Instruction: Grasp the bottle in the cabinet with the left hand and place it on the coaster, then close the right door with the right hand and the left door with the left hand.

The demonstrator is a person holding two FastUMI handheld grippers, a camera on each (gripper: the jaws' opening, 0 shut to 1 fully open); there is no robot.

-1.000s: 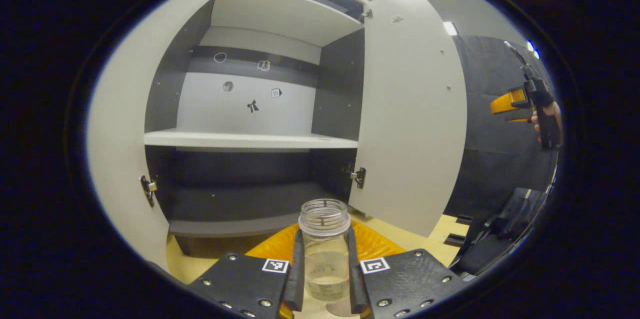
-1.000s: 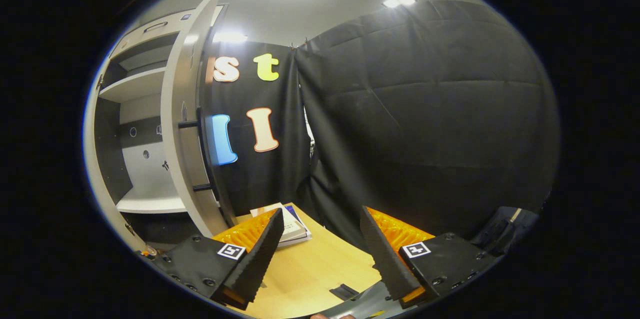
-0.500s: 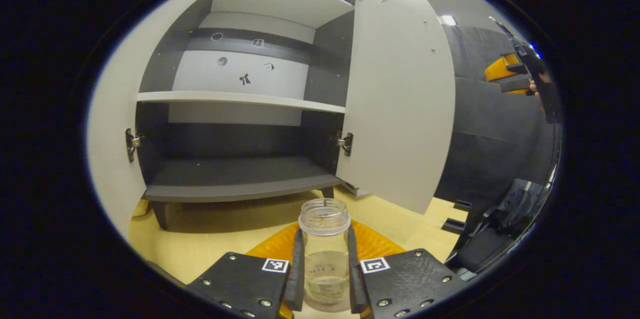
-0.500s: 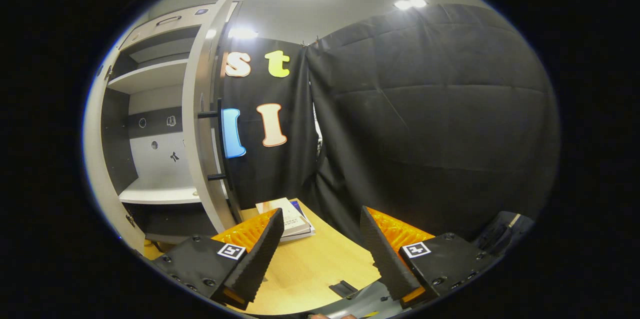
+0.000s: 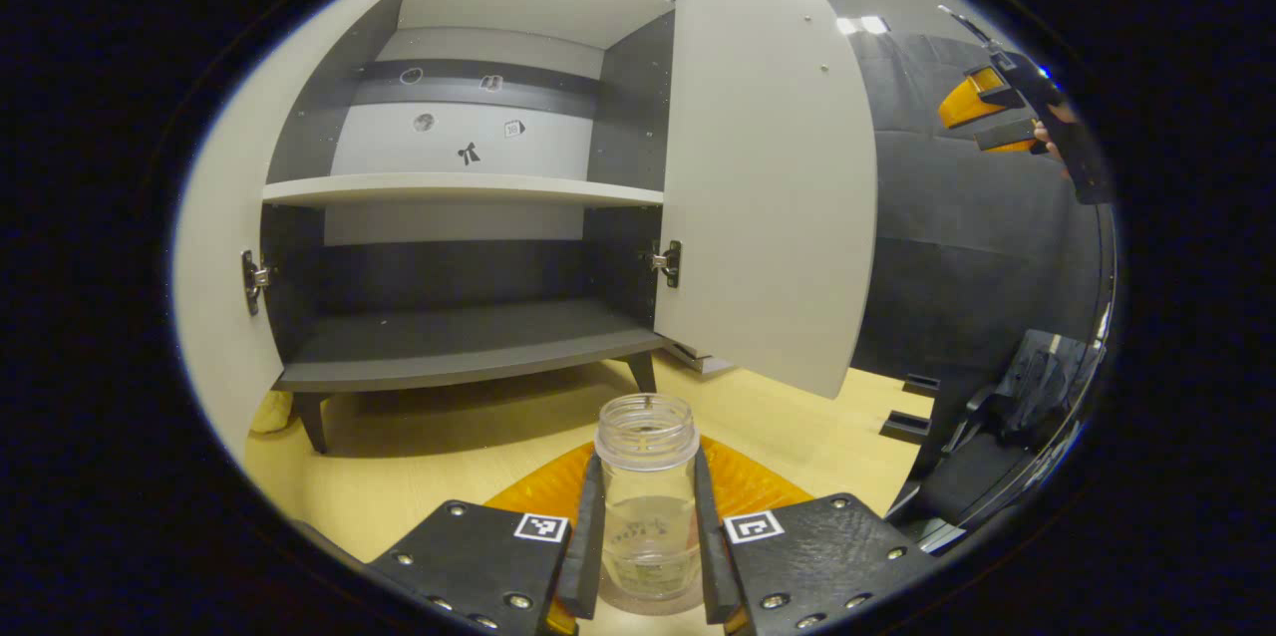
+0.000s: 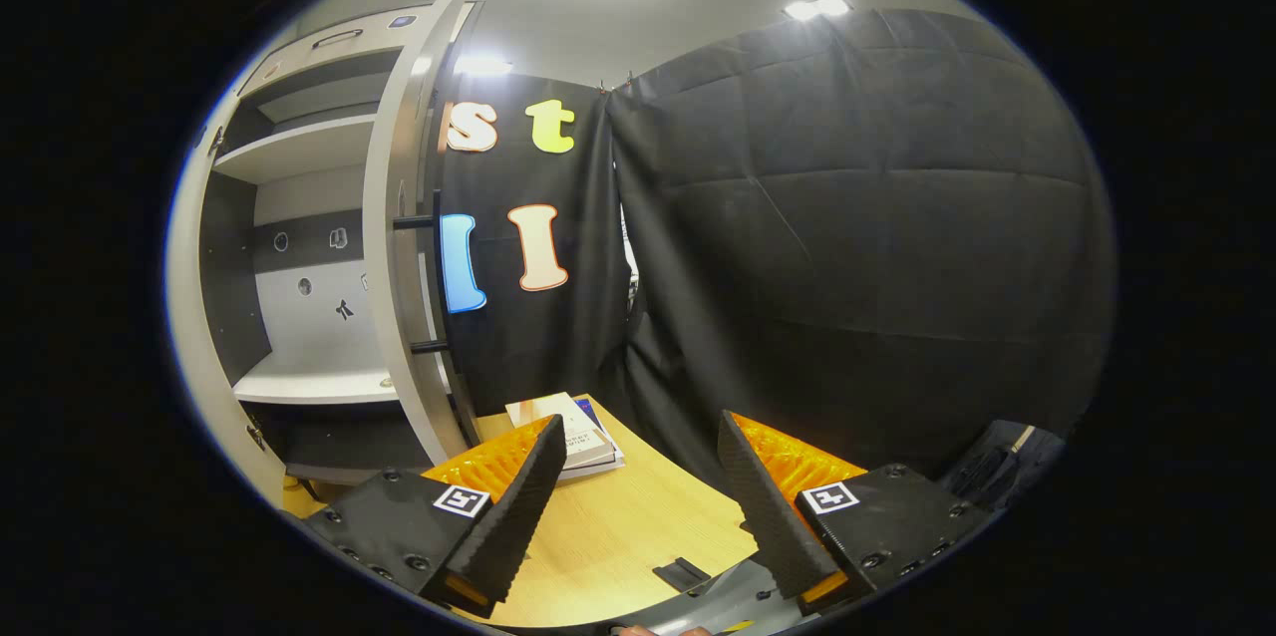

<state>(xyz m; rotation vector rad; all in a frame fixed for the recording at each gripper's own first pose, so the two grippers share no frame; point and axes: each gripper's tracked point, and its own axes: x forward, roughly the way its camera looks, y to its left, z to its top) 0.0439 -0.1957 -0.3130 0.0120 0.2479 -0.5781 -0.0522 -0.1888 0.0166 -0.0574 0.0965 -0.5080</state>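
Your left gripper is clenched on the one bottle, both fingers pressed against its clear sides; the bottle is upright, uncapped, out of the cabinet and in front of it, low over the counter. An orange surface shows just behind the bottle, between the fingers; you cannot tell from these views whether it is the coaster or part of the gripper, nor whether the bottle's base is set down or held just above the counter. Judged from this, the grasp and removal are done, the placement is in hand or not yet confirmed, and both door closings remain. Count: two doors, both open. The right door stands swung out to the right of the cabinet opening; the left door lies along the opening's left side. Two shelves show inside the cabinet, both bare. Your right gripper is released, fingers spread with nothing between them, held to the right of the cabinet beyond the right door's outer face, apart from its bar handle. A small stack of books lies on the counter near the foot of that door.
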